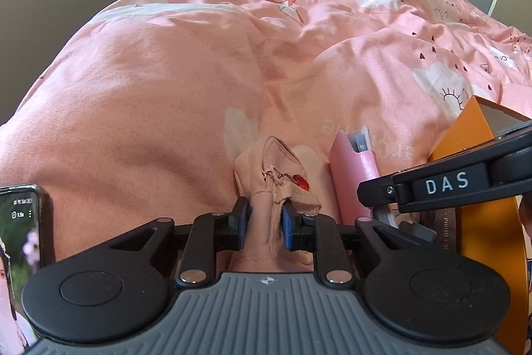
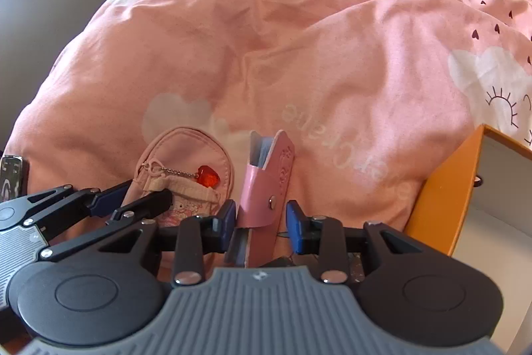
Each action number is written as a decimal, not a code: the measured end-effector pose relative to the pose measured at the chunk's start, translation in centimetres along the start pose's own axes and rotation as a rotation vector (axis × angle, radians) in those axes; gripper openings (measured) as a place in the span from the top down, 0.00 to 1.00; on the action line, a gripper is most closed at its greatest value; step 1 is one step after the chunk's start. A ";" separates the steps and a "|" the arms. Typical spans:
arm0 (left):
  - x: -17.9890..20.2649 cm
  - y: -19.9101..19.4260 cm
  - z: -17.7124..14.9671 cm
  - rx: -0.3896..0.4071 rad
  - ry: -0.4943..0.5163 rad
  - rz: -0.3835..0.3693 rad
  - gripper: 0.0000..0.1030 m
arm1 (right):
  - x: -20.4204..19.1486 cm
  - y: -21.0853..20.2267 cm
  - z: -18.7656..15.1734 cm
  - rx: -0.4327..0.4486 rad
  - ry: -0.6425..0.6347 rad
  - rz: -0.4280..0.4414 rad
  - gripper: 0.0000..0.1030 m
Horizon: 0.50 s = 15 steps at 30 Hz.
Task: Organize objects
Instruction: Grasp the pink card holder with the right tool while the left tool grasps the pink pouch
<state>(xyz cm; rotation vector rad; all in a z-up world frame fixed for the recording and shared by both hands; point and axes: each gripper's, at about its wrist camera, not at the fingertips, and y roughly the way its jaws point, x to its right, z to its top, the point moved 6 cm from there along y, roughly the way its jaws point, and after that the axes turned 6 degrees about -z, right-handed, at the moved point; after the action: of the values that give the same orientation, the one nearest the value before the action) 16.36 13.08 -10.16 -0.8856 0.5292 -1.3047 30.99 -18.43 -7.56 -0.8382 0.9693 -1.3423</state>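
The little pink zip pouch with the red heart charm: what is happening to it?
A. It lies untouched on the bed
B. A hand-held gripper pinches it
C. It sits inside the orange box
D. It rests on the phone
B: the left hand-held gripper has its blue pads pressed on the pouch above the pink bedcover.

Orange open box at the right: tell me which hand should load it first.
Probably right. Its fingers straddle the pink leather snap case, which lies next to the orange open box. The left gripper pinches the pink fabric pouch farther away.
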 end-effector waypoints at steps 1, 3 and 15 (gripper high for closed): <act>0.0 0.0 0.0 0.000 -0.007 -0.006 0.75 | 0.0 0.1 0.1 -0.002 -0.005 -0.010 0.66; -0.1 -0.2 0.1 -0.003 -0.020 -0.022 0.73 | 0.1 0.3 0.2 -0.004 -0.025 -0.034 0.66; -2.7 -0.3 1.0 -0.103 -0.340 -0.282 0.59 | 1.5 0.1 0.4 -0.024 0.002 -0.026 0.76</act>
<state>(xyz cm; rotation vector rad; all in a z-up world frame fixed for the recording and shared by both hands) 16.33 15.98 -9.74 -1.2746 0.2095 -1.3492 31.35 -19.97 -7.62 -0.8712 0.9807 -1.3561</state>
